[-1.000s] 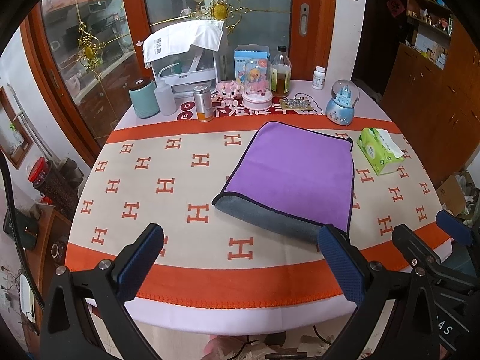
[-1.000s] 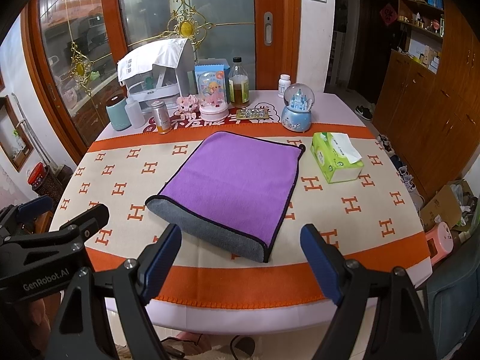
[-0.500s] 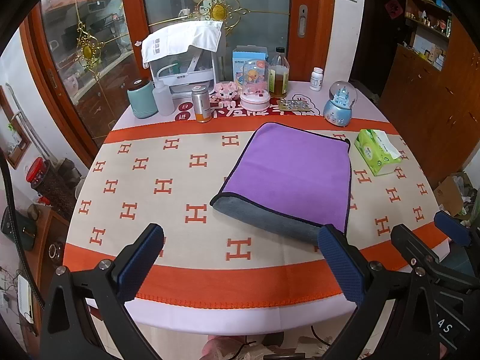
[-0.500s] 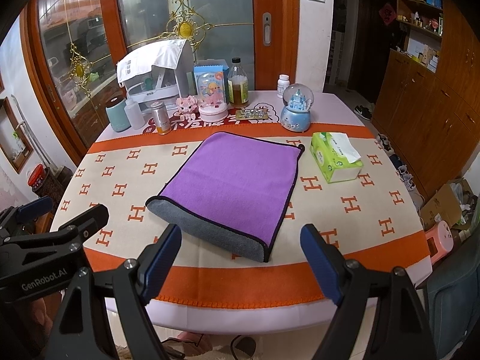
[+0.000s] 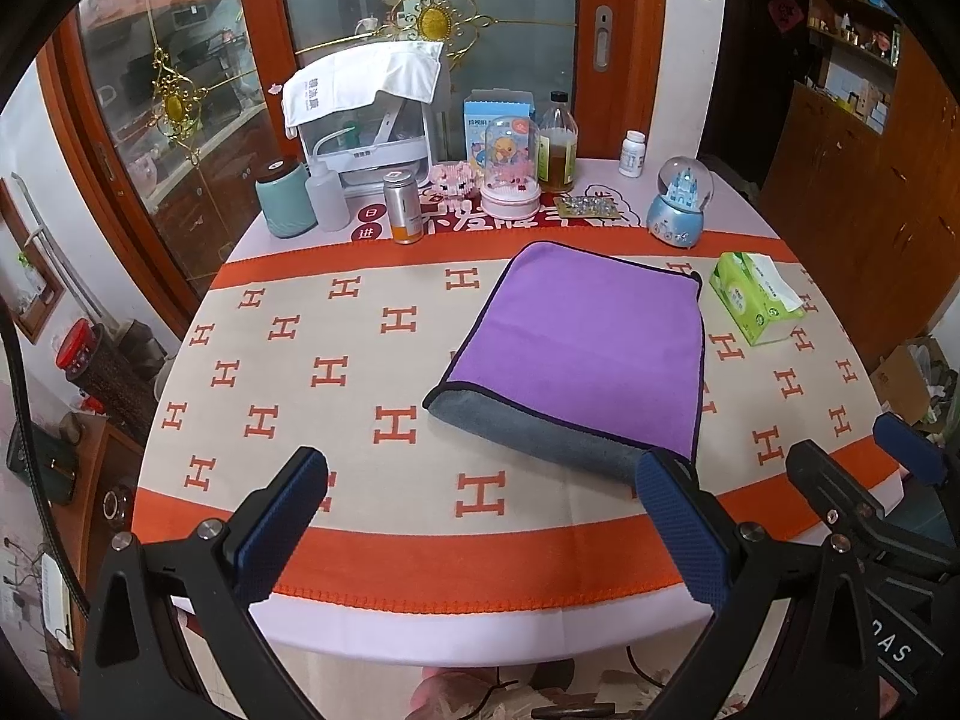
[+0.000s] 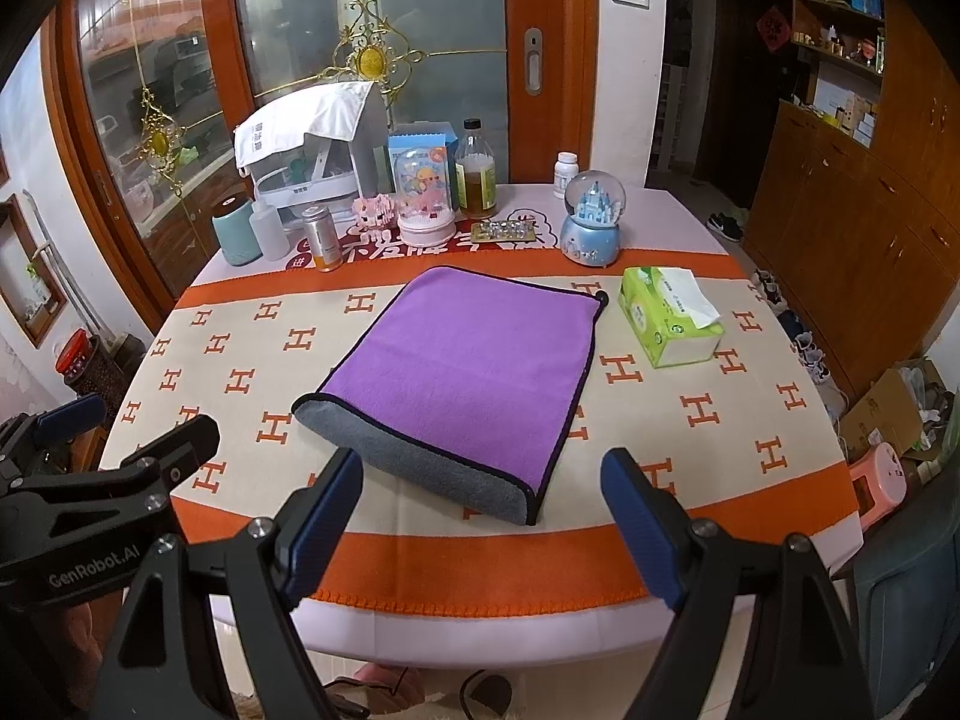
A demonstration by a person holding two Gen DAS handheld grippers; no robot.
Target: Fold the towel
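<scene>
Reading "GenRobot.AI": left tongs (image 6: 129,441) (black)

black grippers (image 6: 480,516), blue pads (image 6: 324,516), silver screws

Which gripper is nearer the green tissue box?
Right. The right gripper hangs open at the table's near edge, tissue box ahead-right. The left gripper sits further left, also open.

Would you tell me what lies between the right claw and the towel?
Only bare tablecloth separates the right claw from the towel, seen from the right wrist.
</scene>
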